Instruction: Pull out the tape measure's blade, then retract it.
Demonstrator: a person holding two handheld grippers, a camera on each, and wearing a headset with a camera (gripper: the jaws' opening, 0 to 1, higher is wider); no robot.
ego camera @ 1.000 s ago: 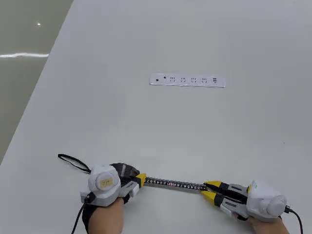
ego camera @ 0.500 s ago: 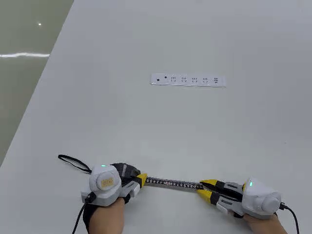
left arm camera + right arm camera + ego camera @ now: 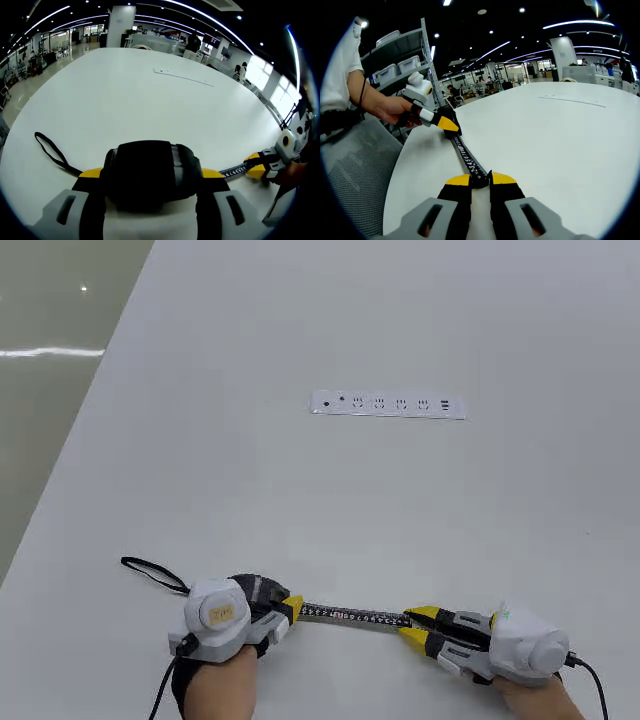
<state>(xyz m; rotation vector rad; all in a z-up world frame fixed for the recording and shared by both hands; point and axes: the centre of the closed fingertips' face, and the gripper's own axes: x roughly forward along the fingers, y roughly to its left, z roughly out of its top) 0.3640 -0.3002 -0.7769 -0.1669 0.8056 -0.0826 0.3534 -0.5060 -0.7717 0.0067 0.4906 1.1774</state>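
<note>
Black and rigid, the tape measure (image 3: 150,172) is clamped by its case in the left gripper (image 3: 286,609), low on the table (image 3: 300,490). Its blade (image 3: 352,616), judged thin and springy, is pinched at the tip by the right gripper (image 3: 411,625). Both grippers are held level, facing each other.

Each hand-held gripper has a rounded white housing, grey finger stems and jaws with yellow tips. The left hand-held gripper (image 3: 290,608) carries a small square tan label (image 3: 220,614) on top of its housing. The right hand-held gripper (image 3: 413,625) ends in a plain white dome. A thin black left cable (image 3: 165,680) runs from the rear of the left one, and a black right cable (image 3: 595,680) from the rear of the right one. The person wears a white short sleeve (image 3: 340,65).
</note>
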